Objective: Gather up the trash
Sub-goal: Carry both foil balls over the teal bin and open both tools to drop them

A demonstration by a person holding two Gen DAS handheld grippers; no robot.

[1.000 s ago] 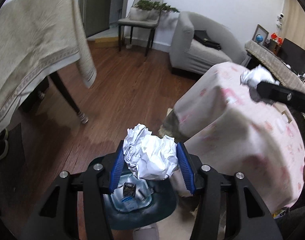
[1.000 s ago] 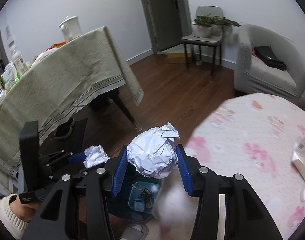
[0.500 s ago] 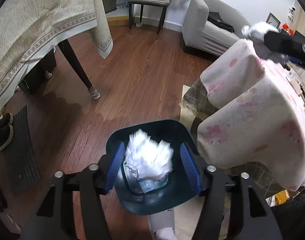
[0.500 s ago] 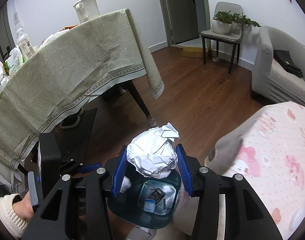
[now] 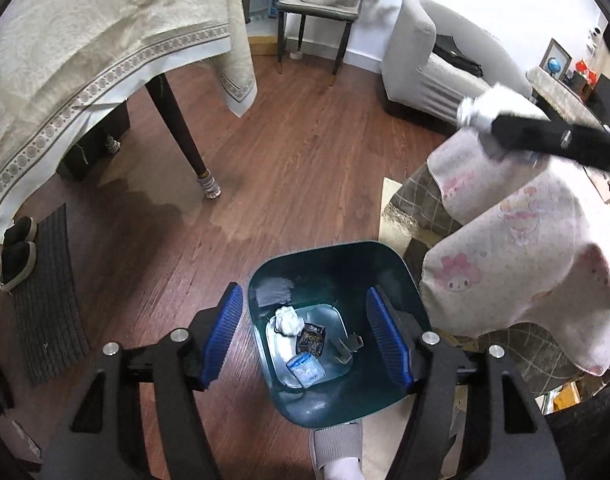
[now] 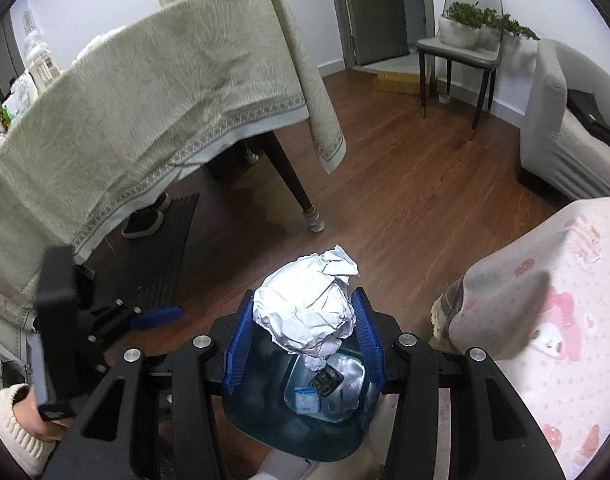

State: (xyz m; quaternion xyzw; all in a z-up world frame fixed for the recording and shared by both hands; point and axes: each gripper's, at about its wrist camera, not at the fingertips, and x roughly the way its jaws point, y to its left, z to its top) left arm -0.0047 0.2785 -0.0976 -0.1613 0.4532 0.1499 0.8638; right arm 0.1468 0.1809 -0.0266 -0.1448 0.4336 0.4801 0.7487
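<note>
A dark teal trash bin (image 5: 389,268) stands on the wood floor below both grippers. My left gripper (image 5: 307,336) is open and empty right above its mouth. A small crumpled paper ball (image 5: 287,320) lies at the bin's bottom among wrappers. My right gripper (image 6: 303,338) is shut on a large crumpled white paper ball (image 6: 307,310) and holds it over the bin (image 6: 265,412). The right gripper and its ball (image 5: 481,110) also show at the upper right of the left wrist view. The left gripper (image 6: 157,316) shows at the left of the right wrist view.
A low table with a pink cartoon cloth (image 5: 525,248) stands right of the bin. A dining table with a beige cloth (image 6: 145,100) and its leg (image 6: 301,196) stand left. A dark mat with shoes (image 5: 45,292), a grey sofa (image 6: 565,132) and a chair with plants (image 6: 457,48) lie beyond.
My left gripper opened and its paper ball dropped into the bin. My right gripper moved with its ball from the pink table's edge to above the bin.
</note>
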